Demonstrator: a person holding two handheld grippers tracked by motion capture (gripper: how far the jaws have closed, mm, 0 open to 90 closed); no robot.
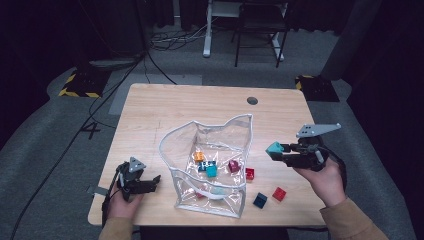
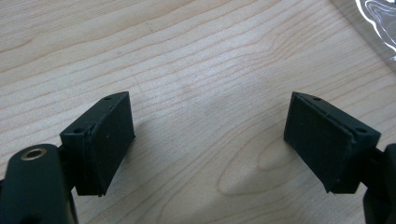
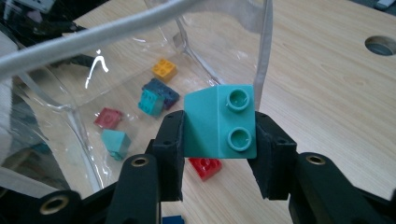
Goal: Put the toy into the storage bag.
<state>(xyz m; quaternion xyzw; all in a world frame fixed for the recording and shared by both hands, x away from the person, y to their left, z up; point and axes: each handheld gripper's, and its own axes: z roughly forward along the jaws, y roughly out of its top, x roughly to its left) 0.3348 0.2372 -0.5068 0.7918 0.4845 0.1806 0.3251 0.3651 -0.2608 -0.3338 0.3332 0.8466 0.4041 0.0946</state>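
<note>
teal brick | studs face camera, stacked vertically | right hand-held gripper clamps its sides

**Materials and finishes, as observed**

Table: light wood, visible grain, smooth matt finish. Bag: clear glossy plastic film, white fabric-like edging, glare at centre frame. Teal brick: smooth plastic, slight sheen, 2 studs. Right gripper, left gripper: matt black; pads rubbery, finely textured.
</note>
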